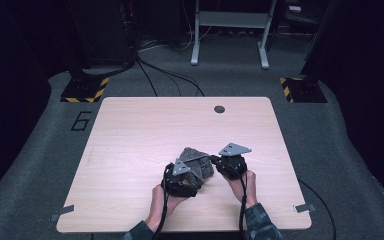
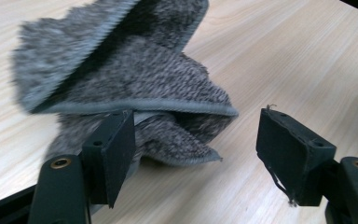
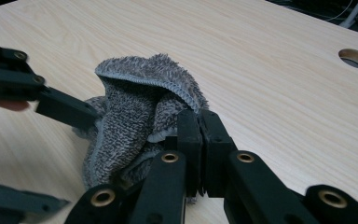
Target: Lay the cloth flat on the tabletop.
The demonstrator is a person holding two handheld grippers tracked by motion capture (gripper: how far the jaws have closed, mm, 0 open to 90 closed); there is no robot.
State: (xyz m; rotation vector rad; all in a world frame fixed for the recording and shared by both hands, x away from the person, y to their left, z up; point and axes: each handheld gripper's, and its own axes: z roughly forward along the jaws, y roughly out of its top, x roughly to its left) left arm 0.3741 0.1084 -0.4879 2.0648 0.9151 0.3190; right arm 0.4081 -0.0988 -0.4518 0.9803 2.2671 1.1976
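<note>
My right gripper (image 3: 200, 123) is clamped on a fold of the grey towel (image 1: 196, 162), which sits bunched on the table (image 1: 130, 140), on the near side of the round hole (image 1: 219, 109) in its top. My left gripper (image 2: 196, 140) stands apart, one jaw against the towel's hem, the other over bare wood.

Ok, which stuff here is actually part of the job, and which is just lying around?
In the job:
- grey towel
- right gripper, shut on the towel
- left gripper, open beside it

Just there:
- table and its cable hole
- floor cables
</note>
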